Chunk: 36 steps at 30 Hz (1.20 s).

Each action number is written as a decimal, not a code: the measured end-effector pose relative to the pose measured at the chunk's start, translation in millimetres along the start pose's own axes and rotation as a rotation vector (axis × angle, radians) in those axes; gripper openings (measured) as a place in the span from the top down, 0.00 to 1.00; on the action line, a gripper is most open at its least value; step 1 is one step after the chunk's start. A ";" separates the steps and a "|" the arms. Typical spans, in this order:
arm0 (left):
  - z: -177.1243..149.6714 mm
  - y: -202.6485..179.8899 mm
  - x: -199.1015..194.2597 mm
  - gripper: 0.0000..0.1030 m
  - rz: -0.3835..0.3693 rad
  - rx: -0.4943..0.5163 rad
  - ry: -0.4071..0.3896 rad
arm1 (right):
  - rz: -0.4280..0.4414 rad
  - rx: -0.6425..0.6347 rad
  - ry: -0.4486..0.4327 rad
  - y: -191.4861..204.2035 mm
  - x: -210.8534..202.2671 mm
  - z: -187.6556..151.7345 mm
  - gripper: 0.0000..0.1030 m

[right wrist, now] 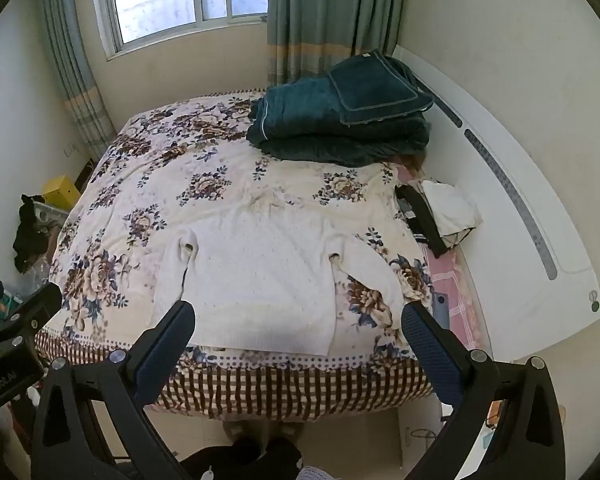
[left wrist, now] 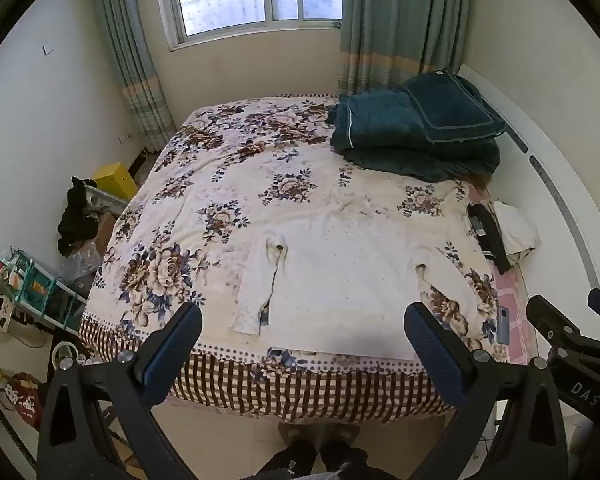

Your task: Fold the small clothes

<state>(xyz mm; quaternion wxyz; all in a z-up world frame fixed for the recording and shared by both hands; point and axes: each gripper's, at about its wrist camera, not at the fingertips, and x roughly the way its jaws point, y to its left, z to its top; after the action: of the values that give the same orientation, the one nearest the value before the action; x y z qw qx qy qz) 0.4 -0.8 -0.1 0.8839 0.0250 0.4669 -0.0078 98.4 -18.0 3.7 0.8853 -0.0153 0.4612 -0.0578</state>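
A small white knitted long-sleeved top (left wrist: 332, 276) lies flat on a cream bedspread printed with brown and blue flowers (left wrist: 228, 184), its hem toward the near edge of the bed and both sleeves turned down along its sides. The bedspread's border of brown checks hangs over the near edge.

The left gripper (left wrist: 302, 344), black with blue ribbed pads, hovers above the near edge with its jaws spread wide and nothing between them. The right gripper (right wrist: 298, 340) stands the same way, wide apart and empty, just beside the left one. On the right gripper's black body, seen from the left wrist camera, white letters read "DAS"; the rest is cut off.

At the far right corner of the bed a dark teal folded quilt (left wrist: 412, 132) carries a matching pillow. A black and white heap of clothes (left wrist: 504, 236) lies by the white headboard (right wrist: 500, 184). A phone (left wrist: 503, 324) rests near the bed's right edge on pink fabric.
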 end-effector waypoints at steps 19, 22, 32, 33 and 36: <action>1.8 -0.7 -0.5 0.00 -0.006 -0.010 -0.016 | -0.007 -0.008 0.002 0.1 -1.2 -0.2 0.00; 1.8 -0.9 -0.4 0.00 -0.005 -0.010 -0.019 | -0.008 -0.009 0.000 -0.7 0.3 -2.2 0.00; 2.2 -1.4 -7.9 0.00 0.000 -0.008 -0.025 | -0.009 -0.010 -0.001 -4.1 4.8 -8.9 0.00; 1.8 -1.8 -7.9 0.00 0.001 -0.007 -0.027 | -0.009 -0.010 -0.001 -4.7 4.5 -7.8 0.00; 0.9 -0.7 -9.1 0.00 0.001 -0.007 -0.030 | -0.008 -0.010 -0.001 -5.3 5.8 -9.0 0.00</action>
<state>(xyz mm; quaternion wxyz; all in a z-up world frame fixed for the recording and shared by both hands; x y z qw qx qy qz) -4.1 -1.6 7.9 0.8908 0.0222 0.4537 -0.0061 93.9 -23.7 -5.7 0.8852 -0.0216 0.4608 -0.0592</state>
